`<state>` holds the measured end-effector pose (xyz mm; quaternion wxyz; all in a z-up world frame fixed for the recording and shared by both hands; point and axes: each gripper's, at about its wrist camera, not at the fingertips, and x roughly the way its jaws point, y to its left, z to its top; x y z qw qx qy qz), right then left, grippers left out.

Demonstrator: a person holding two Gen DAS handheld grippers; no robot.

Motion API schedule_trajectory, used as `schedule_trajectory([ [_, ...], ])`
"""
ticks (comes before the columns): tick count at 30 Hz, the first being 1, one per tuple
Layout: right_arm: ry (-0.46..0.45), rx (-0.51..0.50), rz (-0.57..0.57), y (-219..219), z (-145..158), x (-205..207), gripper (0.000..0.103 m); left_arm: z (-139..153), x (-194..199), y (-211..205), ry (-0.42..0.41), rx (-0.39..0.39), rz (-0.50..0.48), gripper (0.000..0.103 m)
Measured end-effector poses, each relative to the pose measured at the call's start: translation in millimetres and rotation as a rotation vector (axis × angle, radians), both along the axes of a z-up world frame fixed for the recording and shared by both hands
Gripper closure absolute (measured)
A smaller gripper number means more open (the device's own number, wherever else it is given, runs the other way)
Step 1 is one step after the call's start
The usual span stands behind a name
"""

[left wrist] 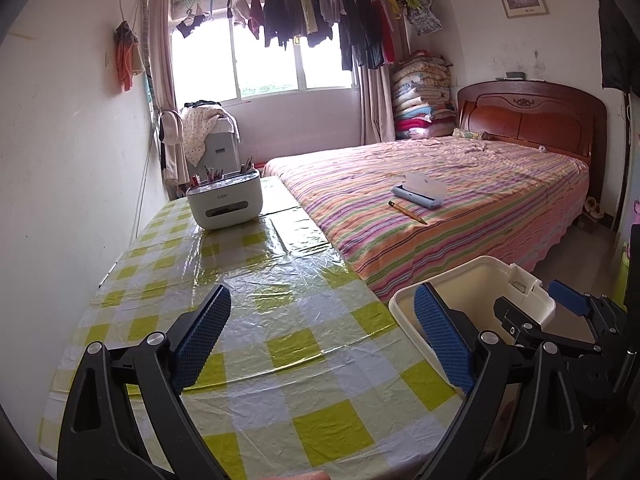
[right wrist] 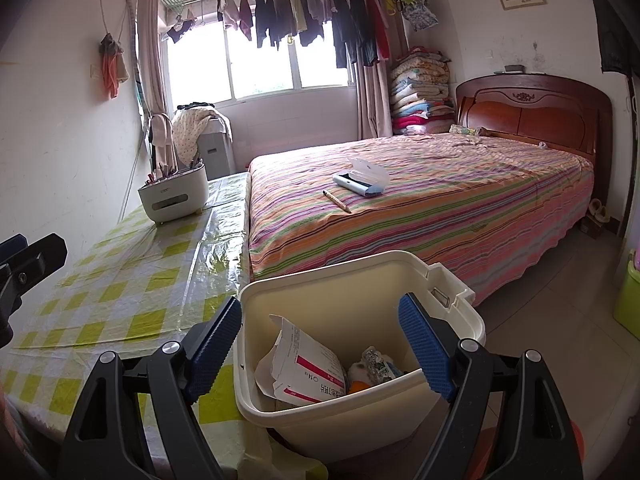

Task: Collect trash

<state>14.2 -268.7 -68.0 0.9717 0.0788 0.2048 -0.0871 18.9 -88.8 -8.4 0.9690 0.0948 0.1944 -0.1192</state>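
A cream plastic trash bin [right wrist: 332, 280] stands beside the table's right edge; its rim also shows in the left wrist view [left wrist: 476, 268]. Inside lie a torn white and pink carton [right wrist: 308, 364], crumpled clear plastic [right wrist: 376, 360] and an orange scrap [right wrist: 358, 388]. My right gripper [right wrist: 320, 344] is open and empty, its fingers straddling the bin's mouth from above. My left gripper [left wrist: 320, 340] is open and empty over the checked tablecloth [left wrist: 280, 320]. The right gripper [left wrist: 568, 308] shows at the right of the left wrist view, by the bin.
A white tissue and pen holder [left wrist: 226, 200] stands at the table's far end. A bed with a striped cover [left wrist: 460, 208] lies right of the table, with an open blue case [left wrist: 418, 194] and a pencil [left wrist: 406, 211] on it. A green bin [right wrist: 630, 300] stands on the floor at right.
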Motion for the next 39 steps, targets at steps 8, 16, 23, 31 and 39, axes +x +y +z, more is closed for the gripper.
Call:
schedule_trajectory([
  [8, 0.001, 0.0, -0.001, 0.2, -0.1, -0.1, 0.024, -1.7, -5.4, -7.2, -0.019, 0.024, -0.037, 0.009],
  [16, 0.001, 0.0, 0.0, 0.7, -0.2, -0.2, 0.024, -5.3, -6.5, -13.6, -0.012, 0.053, -0.061, 0.008],
  [23, 0.001, 0.0, 0.0, 0.8, -0.3, -0.2, 0.024, -6.2, -6.9, -13.8, -0.01, 0.059, -0.062, 0.008],
  [31, 0.002, 0.002, 0.0, 1.4, -0.3, -0.3, 0.024, -6.6, -6.1, -13.1, 0.003, 0.058, -0.066, 0.008],
  [39, 0.003, 0.0, 0.017, 5.8, -0.1, 1.2, 0.024, -8.0, -5.1, -11.9, 0.004, 0.06, -0.061, 0.008],
])
